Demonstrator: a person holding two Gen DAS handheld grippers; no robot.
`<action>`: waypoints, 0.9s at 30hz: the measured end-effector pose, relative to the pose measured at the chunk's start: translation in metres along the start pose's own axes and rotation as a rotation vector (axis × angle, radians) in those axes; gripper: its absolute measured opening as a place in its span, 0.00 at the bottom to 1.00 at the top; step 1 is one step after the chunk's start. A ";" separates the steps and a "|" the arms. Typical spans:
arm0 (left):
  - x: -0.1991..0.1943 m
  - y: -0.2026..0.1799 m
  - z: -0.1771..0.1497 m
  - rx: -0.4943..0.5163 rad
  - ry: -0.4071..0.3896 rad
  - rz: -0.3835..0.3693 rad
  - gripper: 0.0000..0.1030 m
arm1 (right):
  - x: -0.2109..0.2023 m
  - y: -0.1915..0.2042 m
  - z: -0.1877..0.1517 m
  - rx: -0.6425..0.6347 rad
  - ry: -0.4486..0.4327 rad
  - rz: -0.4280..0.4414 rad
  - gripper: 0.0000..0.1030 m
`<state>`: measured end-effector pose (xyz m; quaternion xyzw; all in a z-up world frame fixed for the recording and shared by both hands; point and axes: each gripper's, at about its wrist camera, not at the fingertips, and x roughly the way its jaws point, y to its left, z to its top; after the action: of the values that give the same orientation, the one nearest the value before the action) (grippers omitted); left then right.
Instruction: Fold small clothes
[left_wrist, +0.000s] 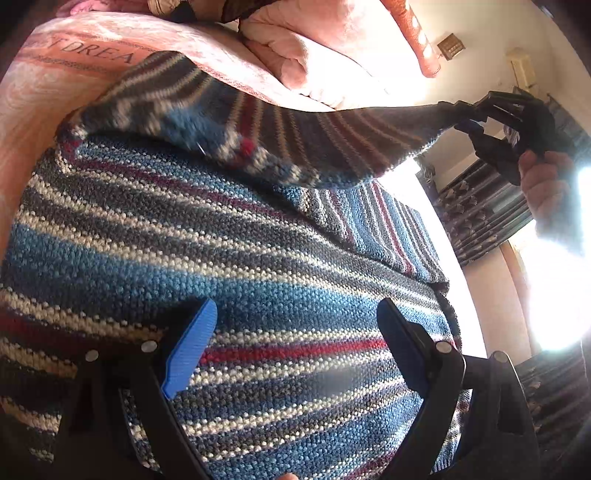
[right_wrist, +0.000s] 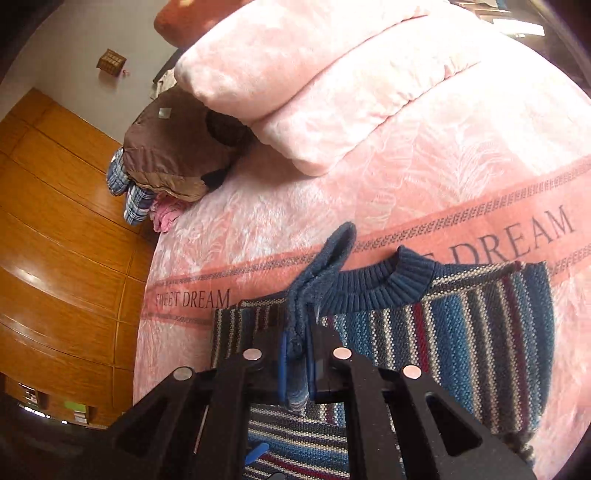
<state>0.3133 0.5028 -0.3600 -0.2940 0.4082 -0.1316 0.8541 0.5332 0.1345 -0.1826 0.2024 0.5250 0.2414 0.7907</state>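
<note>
A striped knit sweater (left_wrist: 229, 258) in blue, grey, white and red lies flat on the pink bed blanket (right_wrist: 369, 184), its blue ribbed collar (right_wrist: 388, 284) toward the "SWEET DREAM" lettering. My left gripper (left_wrist: 295, 332) hovers just over the sweater's body, open, with nothing between its fingers. My right gripper (right_wrist: 297, 354) is shut on the blue cuff of one sleeve (right_wrist: 325, 258). In the left wrist view that sleeve (left_wrist: 295, 136) stretches lifted across the body to the right gripper (left_wrist: 480, 118), held by a hand (left_wrist: 543, 184).
A folded pink quilt (right_wrist: 332, 92) lies beyond the sweater. A brown padded item (right_wrist: 173, 155) and plaid clothes (right_wrist: 133, 199) sit at the bed's far corner. A wooden wardrobe (right_wrist: 55, 221) stands beside the bed. Patterned curtains (left_wrist: 480, 214) hang by a bright window.
</note>
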 end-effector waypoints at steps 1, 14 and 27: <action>-0.001 0.002 -0.001 -0.002 -0.001 -0.003 0.85 | -0.004 -0.003 0.001 0.003 -0.007 -0.004 0.07; -0.003 0.002 -0.002 0.004 -0.004 -0.004 0.85 | -0.004 -0.097 -0.037 0.109 0.029 -0.044 0.07; -0.009 0.006 0.004 -0.033 -0.003 -0.018 0.76 | 0.026 -0.163 -0.072 0.180 0.076 -0.064 0.07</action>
<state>0.3112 0.5136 -0.3563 -0.3119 0.4064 -0.1322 0.8486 0.5026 0.0237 -0.3216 0.2467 0.5805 0.1754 0.7559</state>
